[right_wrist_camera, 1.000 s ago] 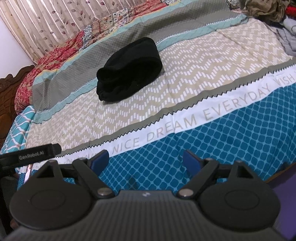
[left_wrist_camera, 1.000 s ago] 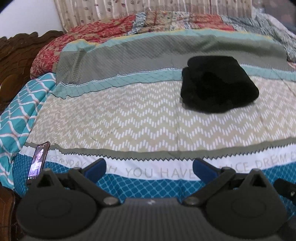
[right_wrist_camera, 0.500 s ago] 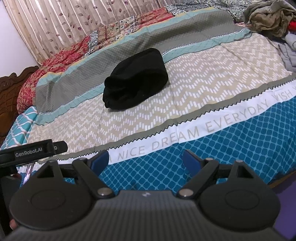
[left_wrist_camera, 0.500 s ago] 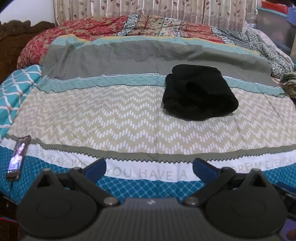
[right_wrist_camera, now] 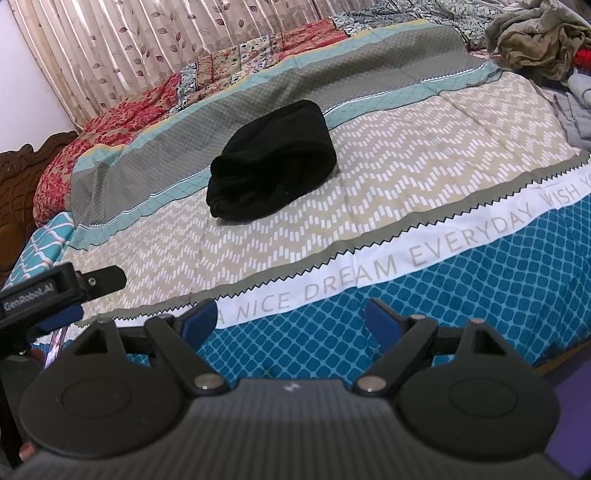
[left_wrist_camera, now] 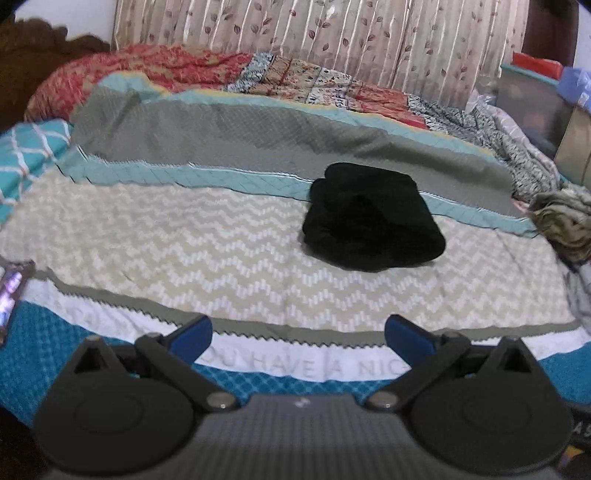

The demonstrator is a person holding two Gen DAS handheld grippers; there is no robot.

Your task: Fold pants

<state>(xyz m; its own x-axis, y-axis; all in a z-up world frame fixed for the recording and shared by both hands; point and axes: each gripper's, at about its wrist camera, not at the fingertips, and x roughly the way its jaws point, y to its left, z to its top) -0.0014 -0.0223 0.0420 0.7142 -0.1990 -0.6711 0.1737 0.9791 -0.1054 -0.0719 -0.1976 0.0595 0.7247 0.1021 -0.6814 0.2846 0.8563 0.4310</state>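
The black pants (left_wrist_camera: 373, 216) lie folded into a compact bundle on the bed, across the teal stripe and the beige zigzag band; they also show in the right wrist view (right_wrist_camera: 271, 162). My left gripper (left_wrist_camera: 297, 334) is open and empty, held back over the bed's near edge, well short of the pants. My right gripper (right_wrist_camera: 290, 319) is open and empty, also over the near blue edge, far from the pants. The left gripper's body (right_wrist_camera: 55, 291) shows at the left of the right wrist view.
The striped bedspread (left_wrist_camera: 184, 240) covers the bed. A phone (left_wrist_camera: 9, 291) lies at the left edge. A pile of clothes (right_wrist_camera: 535, 35) sits at the far right. A red patterned quilt (left_wrist_camera: 166, 70) and curtains lie behind. A wooden headboard (right_wrist_camera: 22, 173) stands at left.
Both grippers have drawn back and turned slightly; the pants sit a little further right of centre in the left view and the phone slid to the left edge. The pants have not moved.
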